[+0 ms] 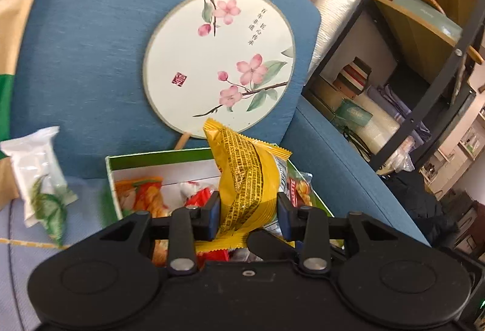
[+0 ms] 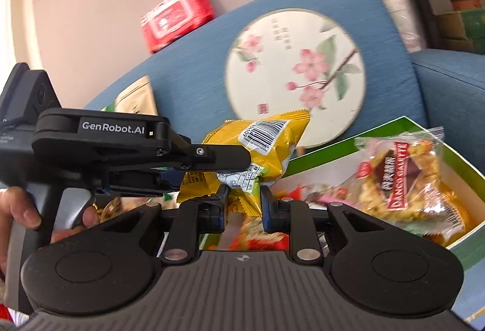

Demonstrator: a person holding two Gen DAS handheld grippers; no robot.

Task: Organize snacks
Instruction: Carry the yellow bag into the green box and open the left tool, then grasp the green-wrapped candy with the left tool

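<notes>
Left tool [image 1: 248,217]: clenched on the yellow packet [image 1: 247,179], which is held upright above the box [image 1: 157,162].
Right tool [image 2: 242,205]: clenched on the lower edge of the same packet [image 2: 263,146], so the packet is gripped from both sides.
Box: green-rimmed, set on the blue sofa [image 1: 91,43], filled with snack bags; a clear biscuit bag [image 2: 403,176] is seen lying inside.
Fan [image 1: 219,64]: leaned against the sofa back behind the box.
White pouch [image 1: 42,176]: seen left of the box.
</notes>
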